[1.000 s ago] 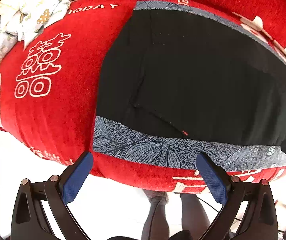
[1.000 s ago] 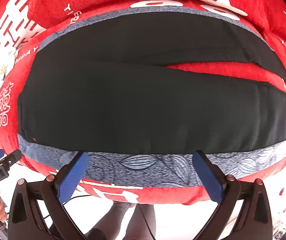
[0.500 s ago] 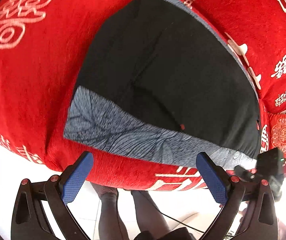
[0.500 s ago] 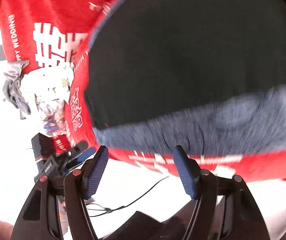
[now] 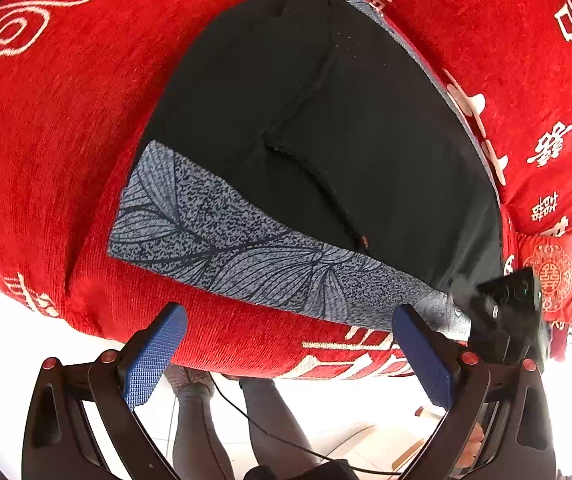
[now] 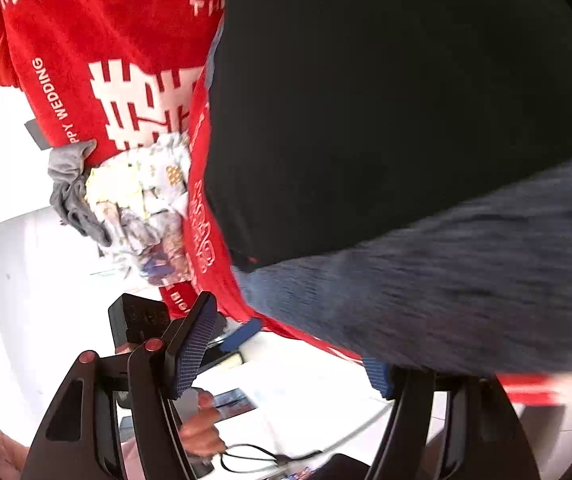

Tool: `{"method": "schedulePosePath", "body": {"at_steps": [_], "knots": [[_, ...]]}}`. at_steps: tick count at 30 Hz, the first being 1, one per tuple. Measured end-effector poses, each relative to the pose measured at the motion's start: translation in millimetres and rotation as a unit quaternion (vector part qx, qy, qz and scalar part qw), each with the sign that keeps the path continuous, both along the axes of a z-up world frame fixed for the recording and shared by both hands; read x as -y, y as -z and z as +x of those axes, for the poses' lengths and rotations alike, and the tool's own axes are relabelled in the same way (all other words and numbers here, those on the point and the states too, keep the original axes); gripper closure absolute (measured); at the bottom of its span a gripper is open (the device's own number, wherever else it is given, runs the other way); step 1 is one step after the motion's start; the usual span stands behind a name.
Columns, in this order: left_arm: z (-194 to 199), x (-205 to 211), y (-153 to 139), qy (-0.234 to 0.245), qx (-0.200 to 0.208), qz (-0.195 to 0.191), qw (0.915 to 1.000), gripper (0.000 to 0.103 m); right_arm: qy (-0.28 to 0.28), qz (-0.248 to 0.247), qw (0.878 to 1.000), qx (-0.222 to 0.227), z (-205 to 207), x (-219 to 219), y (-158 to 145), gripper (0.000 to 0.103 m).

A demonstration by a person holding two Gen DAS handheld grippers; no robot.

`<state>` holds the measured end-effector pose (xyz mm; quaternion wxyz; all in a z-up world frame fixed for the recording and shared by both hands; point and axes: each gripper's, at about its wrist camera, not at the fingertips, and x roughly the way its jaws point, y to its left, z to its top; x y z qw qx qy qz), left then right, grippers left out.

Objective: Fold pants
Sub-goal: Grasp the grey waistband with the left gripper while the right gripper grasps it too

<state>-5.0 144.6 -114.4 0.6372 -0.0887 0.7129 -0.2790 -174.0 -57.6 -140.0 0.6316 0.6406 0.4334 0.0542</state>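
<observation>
Pants [image 5: 349,152] lie flat on the red cover [image 5: 46,160], filling the centre and upper right of the left wrist view; black fabric with a grey leaf-print band [image 5: 246,256] along the near edge, a curved seam running across the middle. Left gripper [image 5: 289,356] sits at the bottom of its frame, jaws spread wide, blue pads clear of the cloth, nothing between them; it is just short of the band over the cover's front edge. The person's legs [image 5: 262,412] show below it. Right gripper [image 6: 286,356] in its own view: jaws part open, left finger [image 6: 194,344] fully visible, the right one mostly hidden under the blurred grey band [image 6: 465,272], which covers the lower right of that frame. Can't tell whether the pads press on the band or only sit against it. Pants fill the upper right there too. Crumpled pile of pale printed and grey laundry [image 6: 134,196] at left centre on the cover. The right gripper also appears at the right edge of the left wrist view, at the band's end.
</observation>
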Motion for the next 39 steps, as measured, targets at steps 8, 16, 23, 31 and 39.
{"method": "schedulePosePath", "body": {"at_steps": [8,16,23,31,39], "knots": [[3.4,-5.9,-7.3,-0.069,-0.015,-0.05,0.9962,0.0,0.005,0.015,0.999,0.039,32.4,-0.3,-32.7,0.061],[26.5,17.0,1.9,-0.092,0.0,-0.027,0.9954,0.073,-0.028,0.005,0.999,0.025,33.6,-5.8,-28.6,0.06],[36.2,20.7,-31.7,-0.04,0.013,-0.053,0.9977,0.089,0.063,-0.003,0.997,-0.033,-39.3,30.0,-6.7,0.04],[36.1,31.9,-14.9,-0.008,0.008,-0.007,0.9999,0.089,0.242,0.055,0.968,-0.026,-106.6,63.4,3.4,0.047],[46.2,45.4,-65.5,-0.015,0.054,-0.02,0.9982,0.089,0.185,-0.082,0.978,-0.045,-85.5,90.7,-68.5,0.098]]}}
